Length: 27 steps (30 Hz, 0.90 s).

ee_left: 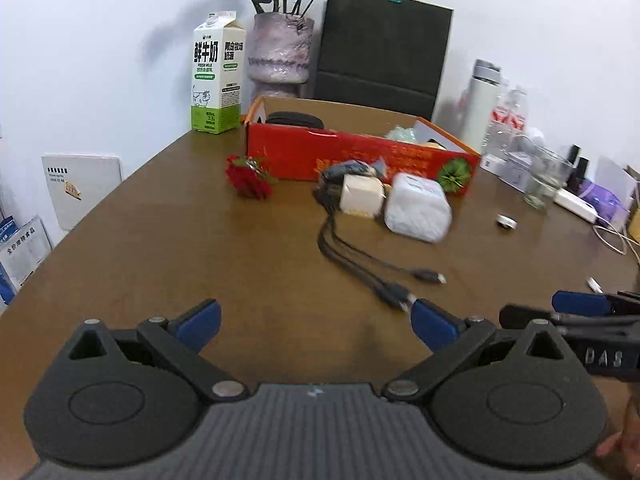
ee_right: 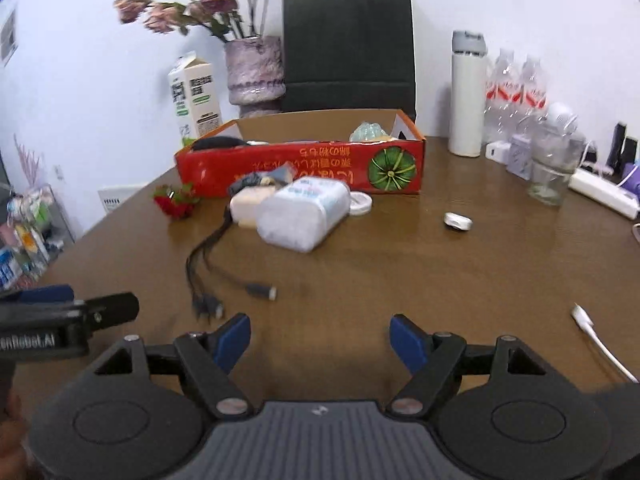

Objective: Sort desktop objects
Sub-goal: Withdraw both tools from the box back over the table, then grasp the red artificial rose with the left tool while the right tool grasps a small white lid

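Observation:
An open red cardboard box (ee_left: 352, 156) (ee_right: 304, 168) stands mid-table with a few items inside. In front of it lie a white tissue pack (ee_left: 418, 208) (ee_right: 304, 212), a beige block (ee_left: 360, 196) (ee_right: 248, 204), a black multi-head cable (ee_left: 360, 258) (ee_right: 208, 272) and a red fabric flower (ee_left: 248, 178) (ee_right: 174, 202). A small silver object (ee_left: 506, 222) (ee_right: 458, 221) lies to the right. My left gripper (ee_left: 316, 326) is open and empty above the near table. My right gripper (ee_right: 320, 340) is open and empty, just short of the cable's plugs.
A milk carton (ee_left: 216, 76), a vase of dried flowers (ee_left: 280, 52) and a black paper bag (ee_left: 380, 52) stand at the back. A white thermos (ee_right: 466, 96), water bottles, a glass (ee_right: 550, 176) and chargers crowd the right side. A white cable (ee_right: 600, 344) lies near right.

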Motion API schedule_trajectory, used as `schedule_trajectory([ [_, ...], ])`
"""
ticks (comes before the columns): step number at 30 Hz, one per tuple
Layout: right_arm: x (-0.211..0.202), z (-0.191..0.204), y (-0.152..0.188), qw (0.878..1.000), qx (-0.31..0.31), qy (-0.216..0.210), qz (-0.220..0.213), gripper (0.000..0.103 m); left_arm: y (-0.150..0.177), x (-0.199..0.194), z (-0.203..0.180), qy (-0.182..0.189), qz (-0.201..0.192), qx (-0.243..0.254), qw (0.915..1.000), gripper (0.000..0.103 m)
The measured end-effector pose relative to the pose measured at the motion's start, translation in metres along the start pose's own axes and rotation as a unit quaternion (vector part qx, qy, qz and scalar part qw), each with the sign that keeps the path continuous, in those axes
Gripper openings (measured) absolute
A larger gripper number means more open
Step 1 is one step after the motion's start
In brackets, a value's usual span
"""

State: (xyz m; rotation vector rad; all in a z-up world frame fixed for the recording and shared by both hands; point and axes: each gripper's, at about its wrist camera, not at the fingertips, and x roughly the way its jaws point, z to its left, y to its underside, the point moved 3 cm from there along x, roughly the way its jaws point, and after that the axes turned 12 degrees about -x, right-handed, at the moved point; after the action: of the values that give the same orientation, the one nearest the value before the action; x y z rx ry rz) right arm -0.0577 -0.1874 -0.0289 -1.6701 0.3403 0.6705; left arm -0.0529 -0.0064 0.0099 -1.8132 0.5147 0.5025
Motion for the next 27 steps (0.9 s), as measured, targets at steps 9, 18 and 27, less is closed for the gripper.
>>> schedule_trajectory([
  [9, -0.028, 0.013, 0.016, 1.0, -0.022, 0.002, -0.013, 0.076, 0.005, -0.01, -0.005, -0.005, -0.019, 0.021, 0.9996, 0.103],
  [18, 0.003, -0.042, -0.021, 0.998, 0.026, 0.059, -0.006, 0.076, -0.054, 0.03, 0.01, -0.012, -0.037, 0.014, 0.9992, 0.102],
  [27, 0.09, -0.119, -0.053, 0.986, 0.114, 0.109, 0.049, 0.069, -0.126, 0.132, 0.028, -0.03, -0.015, 0.021, 0.9992, 0.099],
])
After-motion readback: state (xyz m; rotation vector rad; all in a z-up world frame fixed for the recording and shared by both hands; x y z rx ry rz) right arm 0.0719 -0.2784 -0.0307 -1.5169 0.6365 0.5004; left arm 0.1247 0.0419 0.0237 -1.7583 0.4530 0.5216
